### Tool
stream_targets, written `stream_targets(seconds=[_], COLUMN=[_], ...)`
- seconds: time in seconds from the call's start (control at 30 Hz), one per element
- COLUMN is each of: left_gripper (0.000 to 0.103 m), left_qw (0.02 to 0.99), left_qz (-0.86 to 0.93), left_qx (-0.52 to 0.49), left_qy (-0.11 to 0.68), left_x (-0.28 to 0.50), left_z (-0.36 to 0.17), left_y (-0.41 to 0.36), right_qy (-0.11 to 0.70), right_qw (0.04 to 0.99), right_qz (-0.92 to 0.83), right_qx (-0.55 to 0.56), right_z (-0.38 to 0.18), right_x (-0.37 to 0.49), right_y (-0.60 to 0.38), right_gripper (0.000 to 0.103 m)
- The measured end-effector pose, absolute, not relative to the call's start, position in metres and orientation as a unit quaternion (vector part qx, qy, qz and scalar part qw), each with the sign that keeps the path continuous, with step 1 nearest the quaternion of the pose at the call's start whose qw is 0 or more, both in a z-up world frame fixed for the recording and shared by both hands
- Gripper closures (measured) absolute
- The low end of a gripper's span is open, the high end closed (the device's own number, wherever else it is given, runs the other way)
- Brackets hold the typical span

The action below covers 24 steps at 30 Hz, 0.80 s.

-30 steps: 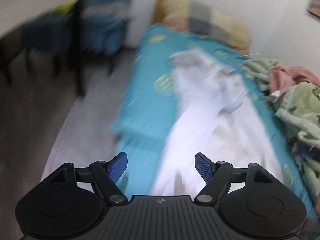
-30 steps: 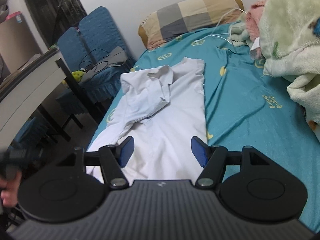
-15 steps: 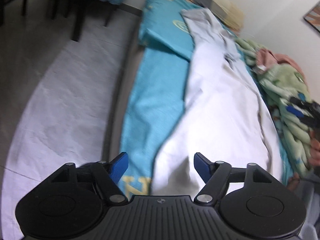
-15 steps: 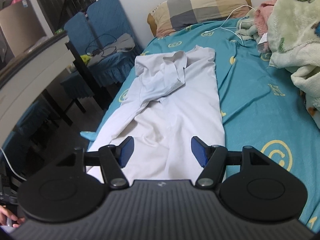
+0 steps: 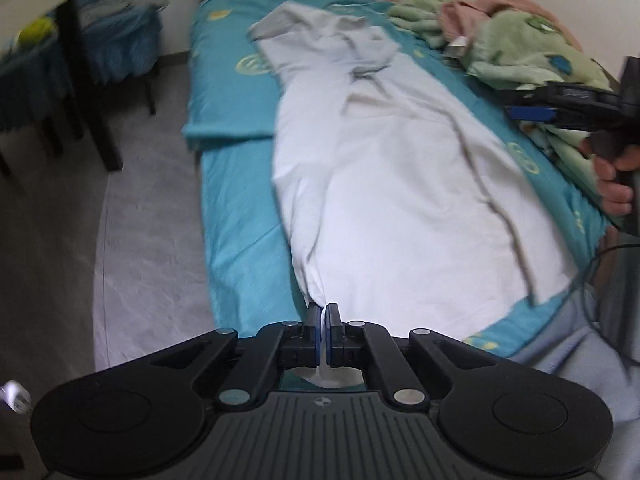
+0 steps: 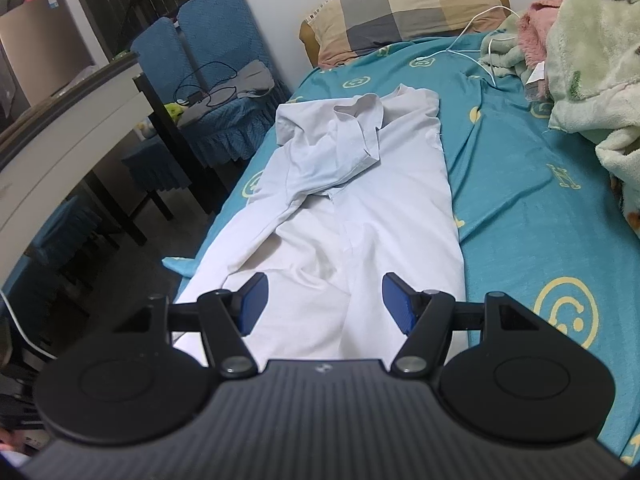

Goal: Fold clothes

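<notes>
A white collared shirt lies lengthwise on the teal bed sheet, collar toward the pillow, one sleeve folded across its chest. My left gripper is shut on the near left corner of the hem, and the cloth puckers up into the jaws. In the right wrist view the shirt stretches away from my right gripper, which hovers open over the lower hem with nothing between its pads. The left wrist view also shows a blue pad of the right gripper and the hand holding it at the bed's right side.
A checked pillow sits at the head of the bed, with a white cable beside it. Green and pink blankets are piled along the right. Blue covered chairs and a table stand left of the bed over grey floor.
My left gripper swung in over the near bed edge and closed on the shirt's hem corner. The right gripper stayed open and drifted slightly toward the hem.
</notes>
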<state>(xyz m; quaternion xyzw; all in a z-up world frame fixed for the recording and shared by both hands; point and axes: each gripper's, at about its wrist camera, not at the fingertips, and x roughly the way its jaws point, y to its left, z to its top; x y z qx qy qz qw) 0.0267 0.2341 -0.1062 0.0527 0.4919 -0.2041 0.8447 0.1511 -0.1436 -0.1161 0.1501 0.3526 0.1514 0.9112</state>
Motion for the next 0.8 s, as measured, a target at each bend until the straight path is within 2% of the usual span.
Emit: stream_targets(seconds=[0.2,0.3,0.53,0.6,0.77,0.8], left_gripper=[0.101,0.102,0.102,0.102,0.102,0.102], left_qw=[0.830,0.828,0.829,0.830,0.834,0.834], left_qz=[-0.222,-0.219,-0.198,-0.192,-0.180,-0.183], left_qx=[0.144,0.153,0.129,0.111,0.068,0.062], left_qy=[0.491,0.493,0.507,0.511,0.517,0.517], left_x=[-0.002,-0.011,-0.008,-0.008,-0.008,-0.008], left_z=[-0.057,-0.057,-0.072,-0.071,-0.066,-0.067], left_y=[0.146,0.114,0.106,0.114,0.129,0.128], right_qy=[0.368,0.397,0.435,0.446,0.463,0.463], right_qw=[0.880,0.834,0.794,0.789,0.778,0.779], right_qz=[0.182,0.218,0.255,0.260,0.268,0.268], right_qx=[0.240,0.315,0.340,0.333,0.328,0.326], right_z=[-0.128,-0.142,-0.171,-0.187,-0.223,-0.226], right_x=[0.161,0.184,0.260,0.280,0.314,0.318], right_y=[-0.157,-0.160,-0.114,-0.099,-0.067,-0.063], right_gripper=[0.036,0.036,0.037,0.042,0.046,0.054])
